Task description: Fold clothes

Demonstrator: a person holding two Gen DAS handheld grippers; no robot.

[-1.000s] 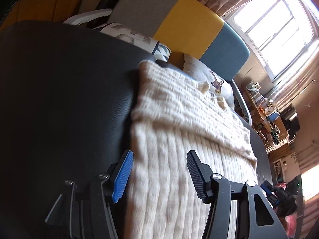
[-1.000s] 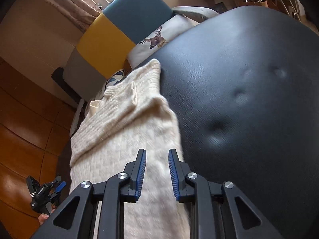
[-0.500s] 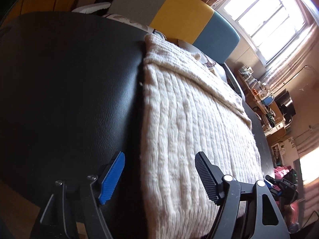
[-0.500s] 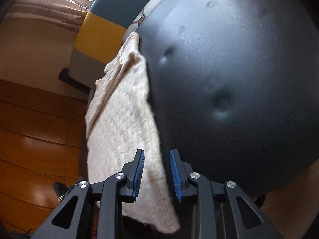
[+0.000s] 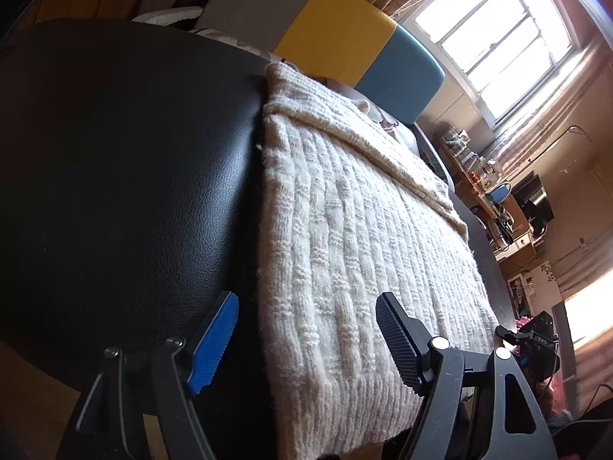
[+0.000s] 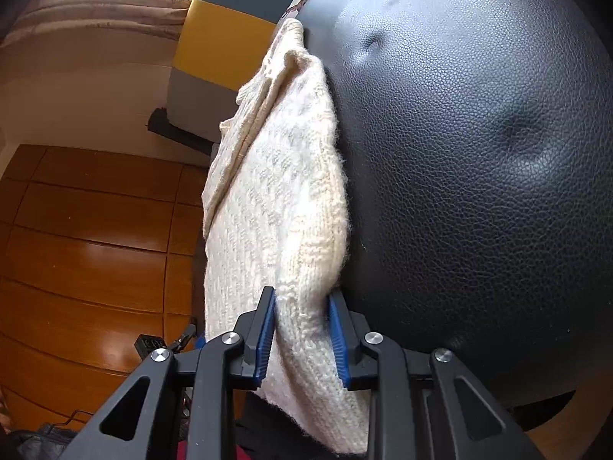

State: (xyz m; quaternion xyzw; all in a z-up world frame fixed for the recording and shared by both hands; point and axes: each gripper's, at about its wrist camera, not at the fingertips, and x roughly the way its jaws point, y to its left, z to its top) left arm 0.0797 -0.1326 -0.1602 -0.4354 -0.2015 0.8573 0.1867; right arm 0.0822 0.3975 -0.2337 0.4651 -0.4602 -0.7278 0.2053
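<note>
A cream cable-knit sweater [image 5: 367, 253] lies on a black padded leather surface [image 5: 122, 176], its near hem hanging over the front edge, as a person folds clothes with a handheld gripper in each hand. The sweater looks already folded lengthwise into a long panel, with a layer, possibly a sleeve, turned in along its far side; a crosswise fold to bring it into a compact stack appears to be what remains. The right gripper [image 6: 302, 339] is clenched on the bunched near corner of the knit, both blue pads pressing into the wool, just beside the leather's edge. The left gripper [image 5: 306, 345] stands released, its fingers spread wide either side of the sweater's other near corner, one over bare leather and one over the knit, touching neither; its jaws have just been opening. Behind stands a grey, yellow and blue panelled chair back [image 5: 329, 38] under a bright window [image 5: 494, 38]. No brand, label or legible writing shows on the sweater or nearby.
</note>
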